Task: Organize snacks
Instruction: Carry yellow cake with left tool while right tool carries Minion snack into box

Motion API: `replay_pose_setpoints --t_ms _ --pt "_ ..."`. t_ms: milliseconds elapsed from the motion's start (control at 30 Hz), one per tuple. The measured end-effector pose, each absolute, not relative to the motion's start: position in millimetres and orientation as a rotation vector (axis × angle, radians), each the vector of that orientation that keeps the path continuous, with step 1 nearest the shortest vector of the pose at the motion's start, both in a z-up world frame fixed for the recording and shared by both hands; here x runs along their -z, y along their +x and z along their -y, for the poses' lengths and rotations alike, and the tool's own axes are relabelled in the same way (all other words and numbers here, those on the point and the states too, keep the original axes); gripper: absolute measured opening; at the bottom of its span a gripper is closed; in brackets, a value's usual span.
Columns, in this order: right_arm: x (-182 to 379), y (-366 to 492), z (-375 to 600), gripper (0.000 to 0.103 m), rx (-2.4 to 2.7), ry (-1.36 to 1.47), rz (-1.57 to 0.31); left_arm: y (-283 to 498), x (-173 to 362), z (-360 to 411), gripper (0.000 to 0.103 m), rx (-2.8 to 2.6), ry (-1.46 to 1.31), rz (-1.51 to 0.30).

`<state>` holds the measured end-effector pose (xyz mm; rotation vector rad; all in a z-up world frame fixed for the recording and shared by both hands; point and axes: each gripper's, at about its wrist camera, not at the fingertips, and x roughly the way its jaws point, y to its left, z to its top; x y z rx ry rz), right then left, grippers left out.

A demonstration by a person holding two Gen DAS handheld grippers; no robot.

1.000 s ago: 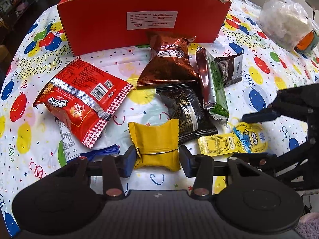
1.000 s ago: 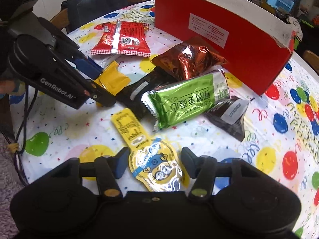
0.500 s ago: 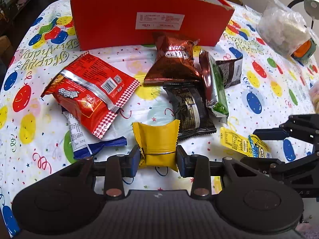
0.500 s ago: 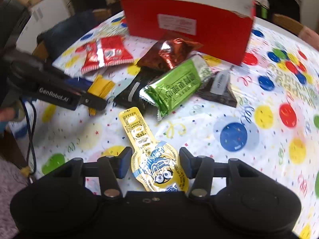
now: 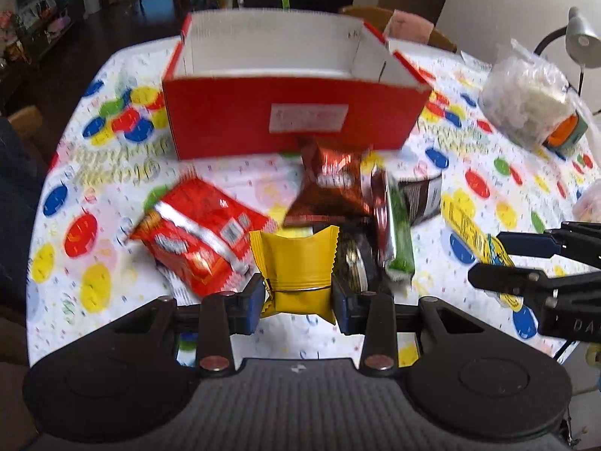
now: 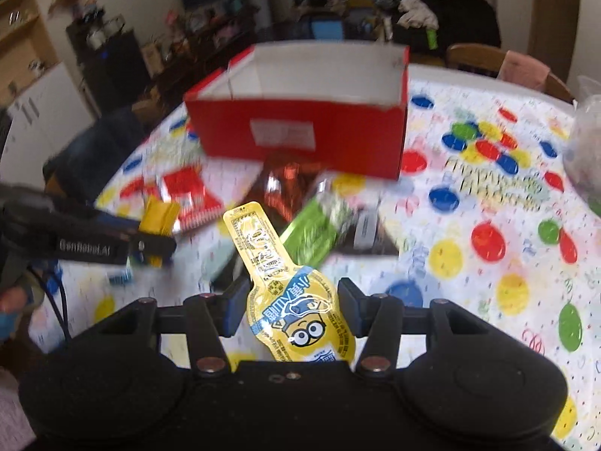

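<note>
Both grippers are rising off the balloon-print tablecloth (image 5: 488, 158) since a second ago, each carrying its snack. Left gripper (image 5: 297, 298) is clamping the yellow wrapped snack (image 5: 296, 263) between nearly closed fingers, holding it above the pile. Right gripper (image 6: 292, 310) is pinching the yellow minion pouch (image 6: 296, 312), its narrow neck pointing to 11 o'clock. At 12 o'clock the open red cardboard box (image 5: 225, 120) is sitting, with the red chip bag (image 5: 195, 236), Oreo packet (image 5: 330, 191) and green bar (image 5: 398, 233) lying before it.
</note>
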<state>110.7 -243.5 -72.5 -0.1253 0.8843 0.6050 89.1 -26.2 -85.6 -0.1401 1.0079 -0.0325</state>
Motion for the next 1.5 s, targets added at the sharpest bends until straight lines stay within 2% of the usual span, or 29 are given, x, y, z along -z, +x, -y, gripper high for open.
replay_pose_setpoints --t_ms 467,800,1067,1500 --pt "15.0 174.9 224.9 0.051 -0.55 -0.015 -0.774 131.6 24.1 14.8 0.037 -0.007 -0.093 -0.866" --pt "-4.3 231.6 204.1 0.051 -0.521 -0.014 -0.726 187.7 -0.3 2.3 0.037 -0.036 -0.082 -0.829" --pt "1.2 281.4 189.4 0.051 -0.5 -0.016 -0.762 238.2 1.9 -11.0 0.037 -0.057 -0.098 -0.866" --pt "39.9 340.4 154.1 0.051 -0.487 -0.091 -0.881 299.4 36.6 -26.8 0.037 -0.119 -0.103 -0.989"
